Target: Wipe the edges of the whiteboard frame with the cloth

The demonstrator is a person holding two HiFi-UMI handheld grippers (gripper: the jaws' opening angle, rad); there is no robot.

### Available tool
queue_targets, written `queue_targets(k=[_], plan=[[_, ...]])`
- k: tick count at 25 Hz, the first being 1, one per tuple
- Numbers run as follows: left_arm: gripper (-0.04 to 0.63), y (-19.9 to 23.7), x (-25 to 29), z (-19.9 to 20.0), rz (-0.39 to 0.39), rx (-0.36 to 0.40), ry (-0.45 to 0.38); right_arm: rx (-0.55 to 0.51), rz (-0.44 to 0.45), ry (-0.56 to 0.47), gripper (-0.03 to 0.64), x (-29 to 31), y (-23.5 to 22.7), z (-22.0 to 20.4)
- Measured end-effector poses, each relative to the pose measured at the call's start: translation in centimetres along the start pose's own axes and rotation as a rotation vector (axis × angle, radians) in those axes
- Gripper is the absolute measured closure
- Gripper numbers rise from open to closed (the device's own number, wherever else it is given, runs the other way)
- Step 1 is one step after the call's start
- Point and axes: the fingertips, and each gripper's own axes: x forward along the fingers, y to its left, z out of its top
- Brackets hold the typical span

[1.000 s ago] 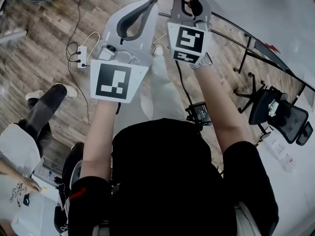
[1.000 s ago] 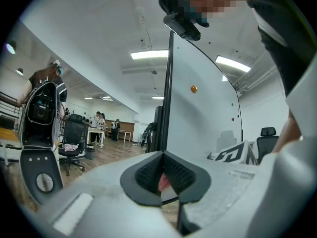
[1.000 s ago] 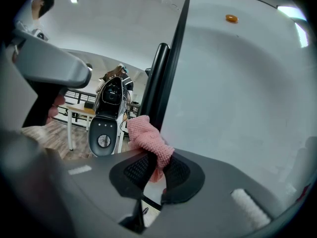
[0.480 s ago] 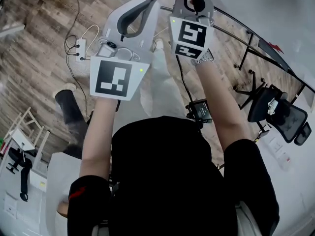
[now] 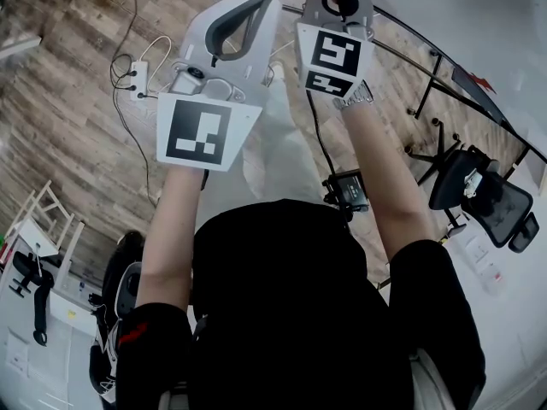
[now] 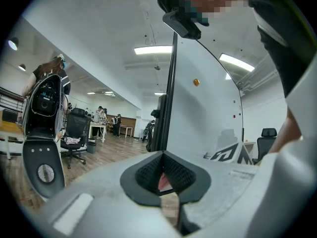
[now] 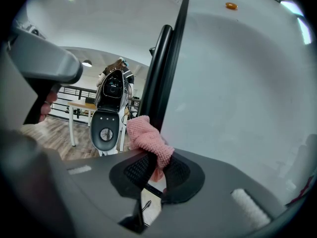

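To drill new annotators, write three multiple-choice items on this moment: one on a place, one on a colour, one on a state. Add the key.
1. Where is the pink knitted cloth?
A. on the wooden floor
B. over the office chair
C. between the right tongs

2. What colour is the whiteboard frame?
A. red
B. black
C. yellow

3. What state are the right tongs in?
A. shut on the cloth
B. wide open and empty
C. out of every view

Key:
1 C, the right gripper view shows the cloth bunched between the pads.
2 B, a black bar runs along the white board's edge.
3 A, both pads press the cloth's lower fold.
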Motion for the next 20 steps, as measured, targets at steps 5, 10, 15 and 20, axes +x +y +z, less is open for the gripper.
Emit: queue_targets(k=[5,10,15,20], plan=[[0.594,-0.1,0.0,-0.3,-0.002,-0.003,0.002,-0.002,0.003,0.006,0.583,0.0,0.2,-0.4],[0.594,0.0,0.2,-0.8,0.0,-0.011,0.009,0.0,0.005,0.012,0.583,0.3,0.2,-0.8],[0.594,0.0,0.2,-1.1,-0.002,-0.013,0.013,0.003,0.006,0.022,0.583,0.4,0.4,-1.2],[0.594,0.1,0.2,-1.4,0.0,-0.019,0.015,0.002,0.008,0.03,0.583,0.5,0.5,-1.7]])
